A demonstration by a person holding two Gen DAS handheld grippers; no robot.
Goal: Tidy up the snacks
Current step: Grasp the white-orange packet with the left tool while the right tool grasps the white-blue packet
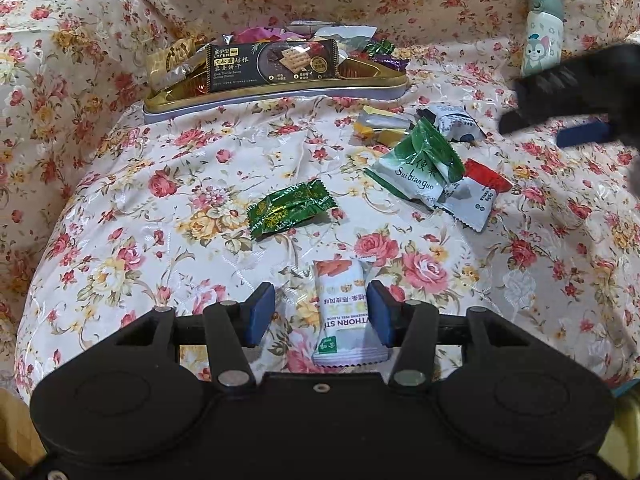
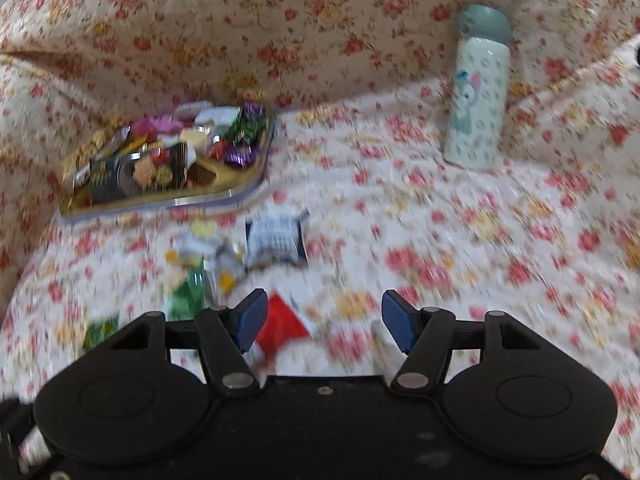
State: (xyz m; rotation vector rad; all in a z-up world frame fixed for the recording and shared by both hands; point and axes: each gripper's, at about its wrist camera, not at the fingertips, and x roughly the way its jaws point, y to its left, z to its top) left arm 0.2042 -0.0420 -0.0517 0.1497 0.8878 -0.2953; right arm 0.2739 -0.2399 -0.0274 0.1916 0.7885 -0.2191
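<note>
Left gripper [image 1: 320, 316] straddles the hawthorn packet [image 1: 344, 312], not clamped, well short of the tray [image 1: 276, 94]; right gripper [image 2: 325, 322] hangs empty, jaws apart.

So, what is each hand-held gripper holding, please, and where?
Nothing: the white packet lies ungripped inside the open left hand-held gripper; the right hand-held gripper is empty.

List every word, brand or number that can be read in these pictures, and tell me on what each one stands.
"LYFEN": dark cracker packet in the tray; its Chinese characters and small English line are too small to read.
"Sui bian guo": green and white packet.
"THORN ST", upside down and partly cut off: white packet between the left gripper pads.
Print on the dark green candy and the red and white packet: unclear.
Right wrist view: all blurred.
</note>
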